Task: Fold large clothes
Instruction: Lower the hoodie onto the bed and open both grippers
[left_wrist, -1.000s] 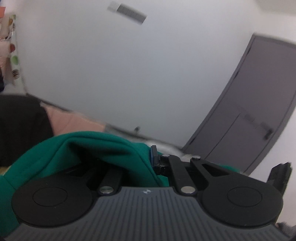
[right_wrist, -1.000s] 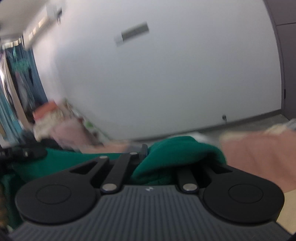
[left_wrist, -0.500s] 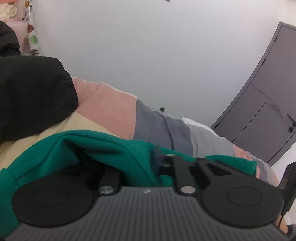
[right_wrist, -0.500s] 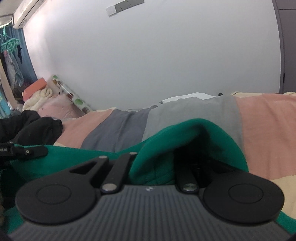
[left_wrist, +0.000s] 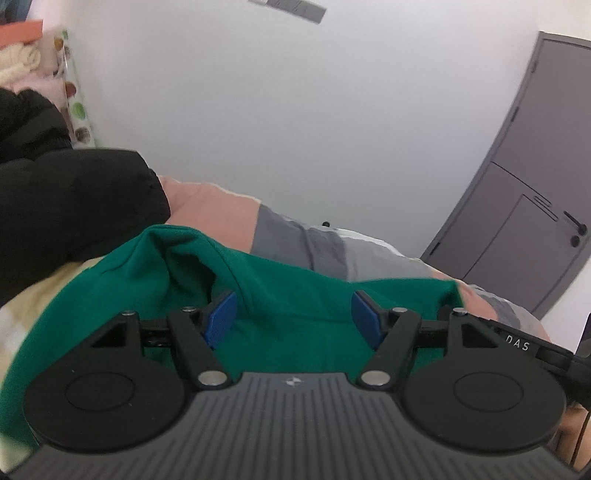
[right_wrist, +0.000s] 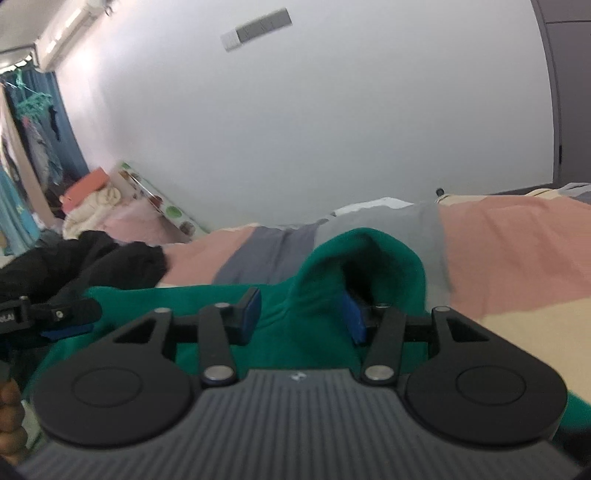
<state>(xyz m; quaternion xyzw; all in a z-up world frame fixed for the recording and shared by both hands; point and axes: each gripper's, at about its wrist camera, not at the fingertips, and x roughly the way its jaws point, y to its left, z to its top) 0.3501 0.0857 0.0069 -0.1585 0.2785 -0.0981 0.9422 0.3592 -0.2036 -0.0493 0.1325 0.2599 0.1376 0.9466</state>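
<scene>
A green garment (left_wrist: 288, 280) lies spread on the bed right under both grippers. My left gripper (left_wrist: 293, 319) has its blue pads wide apart and its jaws are opening; green cloth lies between them and neither pad presses on it. In the right wrist view the green garment (right_wrist: 295, 295) rises in a loose fold over the right-hand pad. My right gripper (right_wrist: 301, 314) is also opening, with cloth between its pads but no pinch. One finger (right_wrist: 70, 312) of the left gripper shows at the left edge.
The bed cover (left_wrist: 221, 210) has pink, grey and cream patches. A black garment (left_wrist: 74, 199) lies heaped to the left of the green one. A grey door (left_wrist: 535, 221) stands at the right. Folded bedding (right_wrist: 92, 206) is piled at the far left against the white wall.
Both grippers held folds of green cloth before; both have opened and the cloth has dropped onto the bed. Both views have shifted across the bed.
</scene>
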